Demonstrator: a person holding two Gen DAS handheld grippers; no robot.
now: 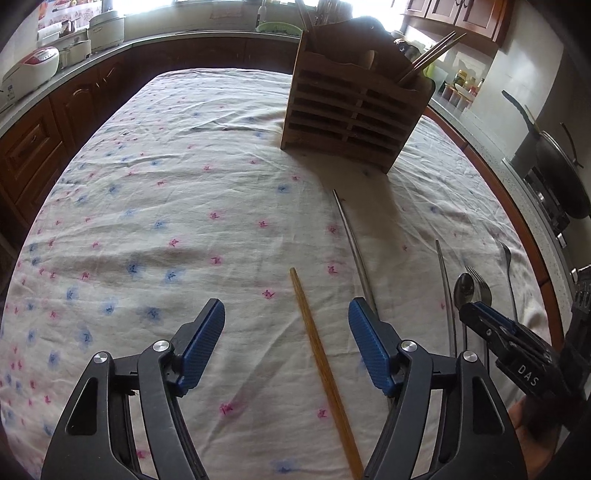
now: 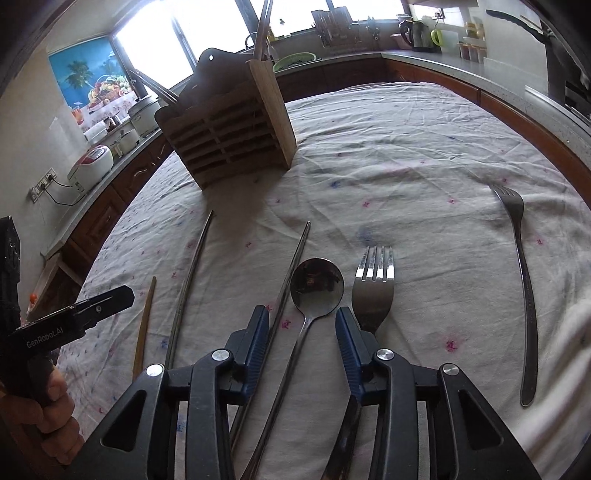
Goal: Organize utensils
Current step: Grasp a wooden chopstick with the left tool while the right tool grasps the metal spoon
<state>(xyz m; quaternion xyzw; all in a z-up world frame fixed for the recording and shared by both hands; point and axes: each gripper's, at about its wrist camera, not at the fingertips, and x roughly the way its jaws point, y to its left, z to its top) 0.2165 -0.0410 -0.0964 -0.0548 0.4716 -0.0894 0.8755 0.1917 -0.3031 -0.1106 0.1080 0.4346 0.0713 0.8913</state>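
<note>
Home kitchen — rice cooker (image 1: 31, 68), wooden cabinets (image 1: 33, 147), kettle (image 2: 415, 31)

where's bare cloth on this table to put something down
Free: the wide stretch of flowered white tablecloth left of the wooden chopstick, and the patch between the two steel forks. Crowded: in front of the slatted wooden utensil holder, around the steel spoon.

A cloth (image 2: 406, 155) covers the table, and a holder (image 2: 229, 136) stands on it at the far side with chopsticks (image 1: 428, 61) upright in it. Nearer, lying side by side from left to right: a wooden chopstick (image 1: 317, 354), two metal chopsticks (image 2: 192, 266) (image 2: 291, 266), a spoon (image 2: 316, 288), a fork (image 2: 373, 288), and well apart at the right a second fork (image 2: 524, 288). Counters (image 2: 443, 59) with appliances lie behind the table.
</note>
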